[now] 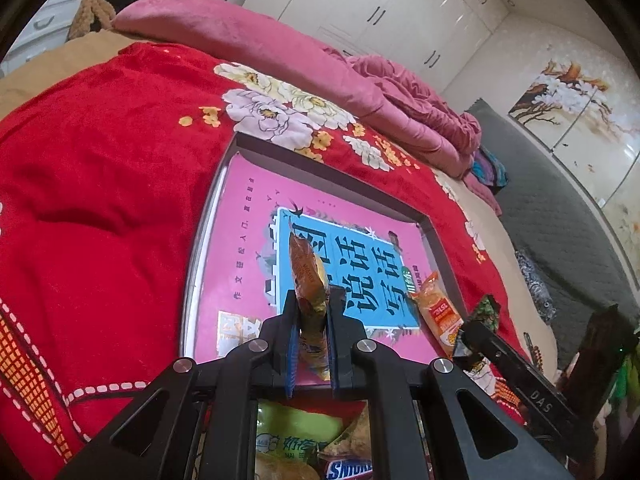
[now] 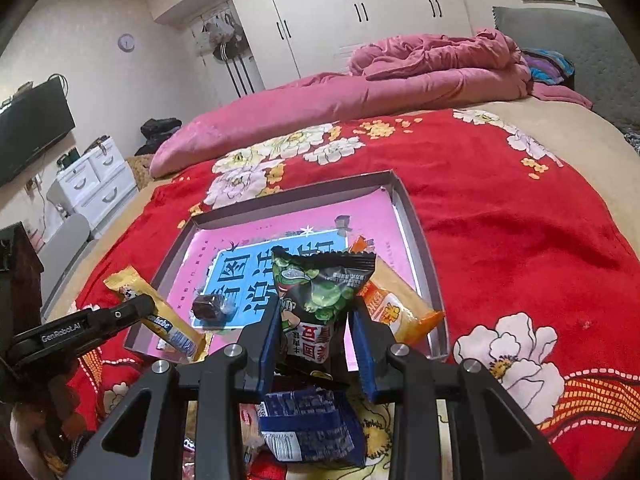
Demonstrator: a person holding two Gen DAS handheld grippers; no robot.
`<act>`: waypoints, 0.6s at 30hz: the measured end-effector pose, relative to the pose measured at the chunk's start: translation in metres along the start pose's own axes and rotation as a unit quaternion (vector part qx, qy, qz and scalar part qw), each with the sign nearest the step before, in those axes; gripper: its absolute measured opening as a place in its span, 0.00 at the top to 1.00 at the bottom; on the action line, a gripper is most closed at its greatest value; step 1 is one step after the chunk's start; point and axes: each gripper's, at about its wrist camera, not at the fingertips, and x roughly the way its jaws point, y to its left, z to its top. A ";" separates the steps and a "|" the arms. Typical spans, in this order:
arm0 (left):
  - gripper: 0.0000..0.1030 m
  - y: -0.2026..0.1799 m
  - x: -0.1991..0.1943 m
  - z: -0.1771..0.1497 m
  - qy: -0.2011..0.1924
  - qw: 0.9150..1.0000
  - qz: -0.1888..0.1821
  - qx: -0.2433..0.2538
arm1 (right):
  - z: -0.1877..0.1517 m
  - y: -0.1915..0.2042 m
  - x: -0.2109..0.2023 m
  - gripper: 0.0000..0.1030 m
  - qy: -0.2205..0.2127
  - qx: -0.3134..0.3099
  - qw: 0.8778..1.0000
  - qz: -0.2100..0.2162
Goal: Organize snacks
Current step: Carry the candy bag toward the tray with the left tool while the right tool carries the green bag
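Snacks are being carried into the shallow box (image 2: pixel 416 236) on the red blanket (image 2: pixel 520 220). A yellow packet (image 1: pixel 310 280) is clamped on edge in the left gripper (image 1: pixel 312 320), and a black-and-green packet (image 2: pixel 320 292) is clamped in the right gripper (image 2: pixel 316 336), both just above the box's near edge. Lowering and release inside the box are likely called for next. An orange packet (image 2: pixel 400 312) and a dark wrapped sweet (image 2: pixel 210 306) already lie in the box; more snacks wait below the grippers.

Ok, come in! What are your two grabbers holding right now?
Left gripper shut on yellow snack packet. Right gripper shut on green pea packet. Both over tray; orange packet already inside.
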 end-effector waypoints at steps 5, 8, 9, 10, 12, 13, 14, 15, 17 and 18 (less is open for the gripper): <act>0.88 0.000 0.005 -0.002 0.009 1.000 -0.003 0.001 | 0.000 0.003 0.009 0.67 0.010 -0.007 1.000 -0.005; 0.88 -0.002 0.008 -0.004 0.015 1.000 -0.007 0.005 | 0.000 0.004 0.013 0.67 0.015 -0.008 1.000 -0.008; 0.88 -0.003 0.009 -0.004 0.017 1.000 -0.007 0.007 | 0.001 0.004 0.015 0.67 0.017 -0.008 1.000 -0.007; 0.88 -0.005 0.010 -0.005 0.019 1.000 -0.007 0.009 | 0.001 0.004 0.017 0.67 0.019 -0.008 1.000 -0.008; 0.88 -0.007 0.011 -0.006 0.021 1.000 -0.009 0.014 | 0.000 0.004 0.020 0.67 0.024 -0.009 1.000 -0.009; 0.88 -0.008 0.012 -0.007 0.022 1.000 -0.009 0.015 | 0.000 0.005 0.021 0.67 0.025 -0.010 1.000 -0.010; 0.88 -0.008 0.013 -0.007 0.024 1.000 -0.010 0.015 | 0.000 0.006 0.023 0.67 0.027 -0.011 1.000 -0.010; 0.88 -0.008 0.013 -0.007 0.025 1.000 -0.010 0.015 | 0.000 0.006 0.024 0.67 0.027 -0.012 0.999 -0.010; 0.88 -0.008 0.014 -0.007 0.028 0.999 -0.011 0.014 | 0.000 0.007 0.025 0.67 0.027 -0.013 0.999 -0.010; 0.88 -0.008 0.014 -0.008 0.028 0.999 -0.011 0.013 | 0.000 0.008 0.025 0.67 0.027 -0.015 0.999 -0.010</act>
